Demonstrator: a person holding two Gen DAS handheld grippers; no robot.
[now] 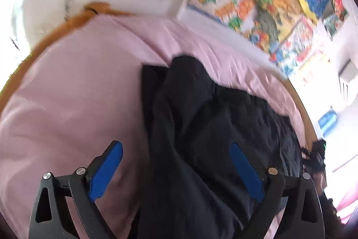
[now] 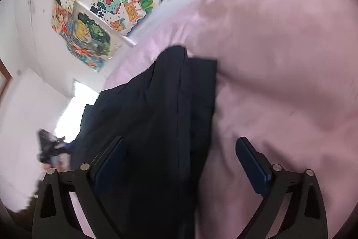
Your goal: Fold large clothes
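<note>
A large dark navy garment [image 1: 197, 127] lies rumpled and partly folded on a pink bed sheet [image 1: 73, 93]. It also shows in the right wrist view [image 2: 156, 109] on the same sheet [image 2: 279, 59]. My left gripper [image 1: 176, 169] is open, its blue pads spread over the garment's left edge, holding nothing. My right gripper [image 2: 181, 167] is open over the garment's right edge, also empty. The other gripper shows small at the right rim in the left wrist view [image 1: 313, 158] and at the left in the right wrist view [image 2: 50, 149].
White walls carry colourful posters [image 1: 257, 3] behind the bed, also seen in the right wrist view [image 2: 94, 21]. An orange plush toy [image 1: 73, 19] lies along the bed's far left edge. A wooden bed rim [image 1: 306, 113] runs on the right.
</note>
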